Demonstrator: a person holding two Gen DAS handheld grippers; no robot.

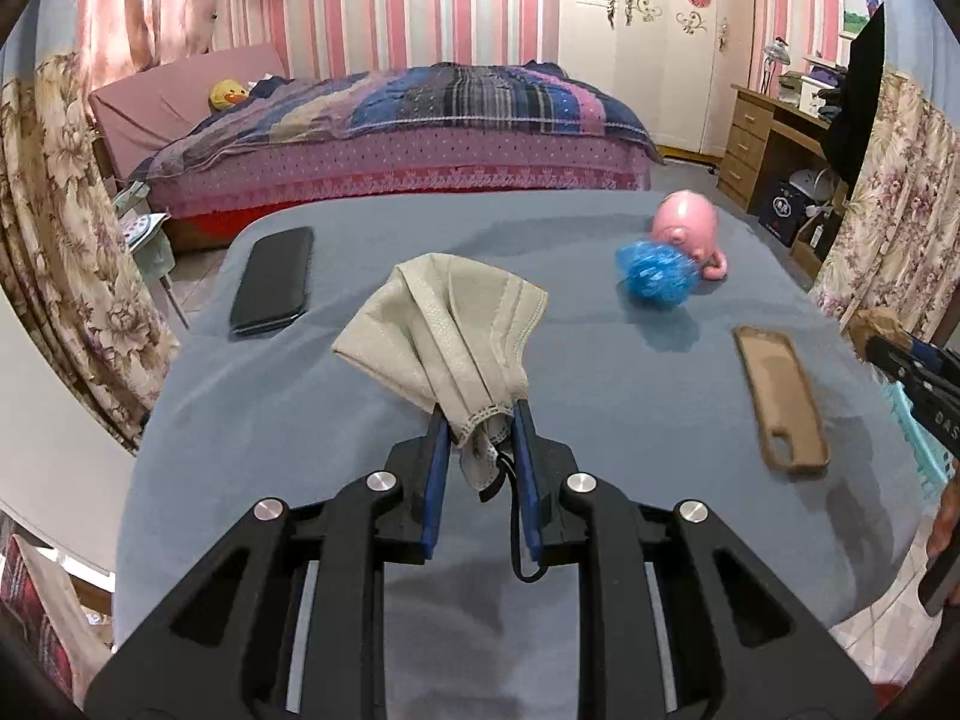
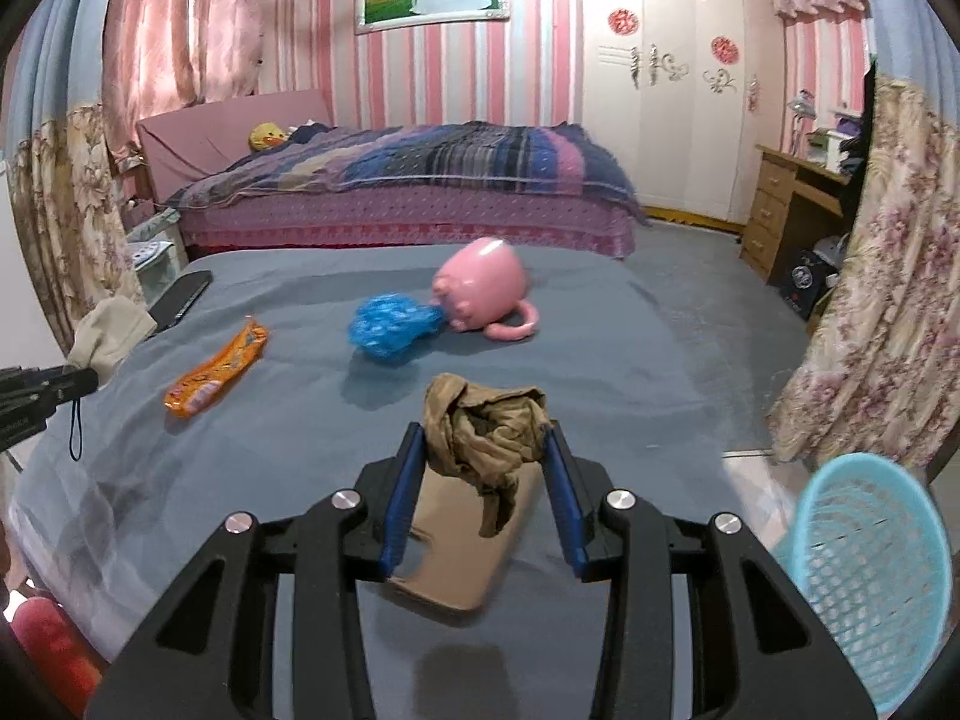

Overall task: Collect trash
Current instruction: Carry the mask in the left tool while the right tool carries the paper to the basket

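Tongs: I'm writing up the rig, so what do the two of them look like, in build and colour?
Both match. The left tongs and right tongs are matte black linkage arms with cut-out slots, joined by round silver pivot pins. Each finger carries a flat blue pad on its inner face. From the left view, the right one's side shows white lettering, only partly readable. No sleeves show.

Both hand-held grippers (image 1: 479, 420) (image 2: 486, 444) clamped, each raised

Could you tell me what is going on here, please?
A person is clearing trash off a blue-covered table with two handheld grippers. The left gripper holds a beige face mask; the right gripper holds a crumpled brown rag. An orange wrapper and blue plastic wad remain; a turquoise basket waits alongside.
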